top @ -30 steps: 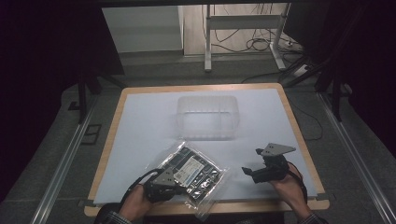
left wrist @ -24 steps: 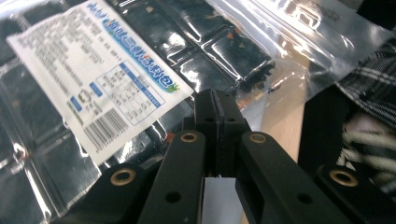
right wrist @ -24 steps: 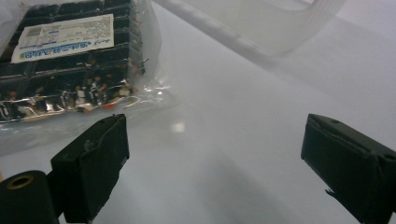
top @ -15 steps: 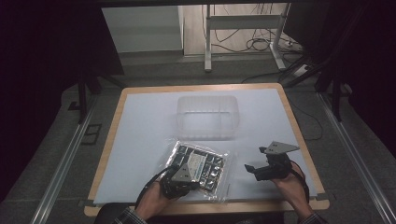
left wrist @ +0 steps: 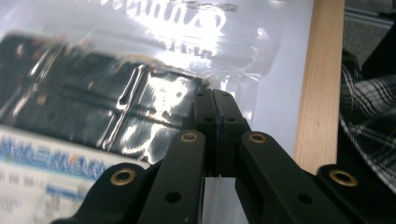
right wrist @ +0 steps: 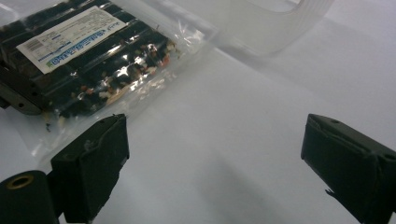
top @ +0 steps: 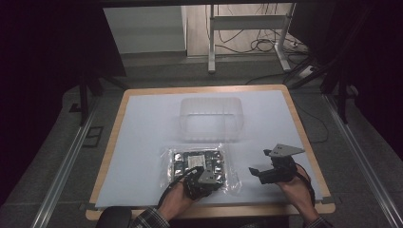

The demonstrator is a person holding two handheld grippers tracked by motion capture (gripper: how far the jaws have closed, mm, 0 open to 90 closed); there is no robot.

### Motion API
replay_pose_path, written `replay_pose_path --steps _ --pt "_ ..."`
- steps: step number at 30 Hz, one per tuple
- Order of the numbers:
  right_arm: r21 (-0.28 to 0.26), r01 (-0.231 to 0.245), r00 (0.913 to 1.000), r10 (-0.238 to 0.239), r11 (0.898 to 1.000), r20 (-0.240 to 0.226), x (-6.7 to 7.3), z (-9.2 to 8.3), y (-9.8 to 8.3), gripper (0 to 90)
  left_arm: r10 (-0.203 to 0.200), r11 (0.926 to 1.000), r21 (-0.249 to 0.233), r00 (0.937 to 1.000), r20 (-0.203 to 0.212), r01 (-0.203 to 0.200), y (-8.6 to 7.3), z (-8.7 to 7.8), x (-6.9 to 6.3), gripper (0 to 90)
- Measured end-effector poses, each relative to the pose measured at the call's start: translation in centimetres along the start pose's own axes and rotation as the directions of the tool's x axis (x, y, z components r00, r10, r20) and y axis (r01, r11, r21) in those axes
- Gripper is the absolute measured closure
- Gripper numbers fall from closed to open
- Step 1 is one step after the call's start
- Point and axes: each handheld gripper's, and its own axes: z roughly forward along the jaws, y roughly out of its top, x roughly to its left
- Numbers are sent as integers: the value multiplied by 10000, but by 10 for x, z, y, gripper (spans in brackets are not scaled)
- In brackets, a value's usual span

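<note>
1. White sheeting covered your table (top: 142, 142); a clear tub (top: 211, 118) stood mid-table.
2. Your left gripper (left wrist: 215, 109) had its jaws pressed together, apparently pinching the plastic bag (top: 199, 164) at its near edge.
3. Your right gripper (top: 259, 172) hovered beside the bag, jaws wide apart.
</note>
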Motion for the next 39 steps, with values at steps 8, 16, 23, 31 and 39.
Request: replay_pose_path --steps 8,16,23,31,39 --pt "-46 -46 10000 46 10000 -14 -1 -1 0 78 -908 9901 -1082 9958 -75 895 -5 -29 14 898" --pt "-7 -63 10000 63 10000 -37 0 0 0 78 -1451 9810 -1397 9872 -669 1347 -20 -52 28 896" --pt "8 -52 10000 52 10000 -65 1 0 1 79 -1809 9766 -1432 9729 -1443 1604 -36 -71 39 868" --pt "102 -37 9999 38 9999 -94 2 2 0 78 -2839 9553 -1572 9250 -2523 2503 -65 -92 74 897" --pt "160 0 9999 1 9999 -114 2 4 0 79 -3346 9414 -1434 8985 -2842 3053 -71 -72 111 898"
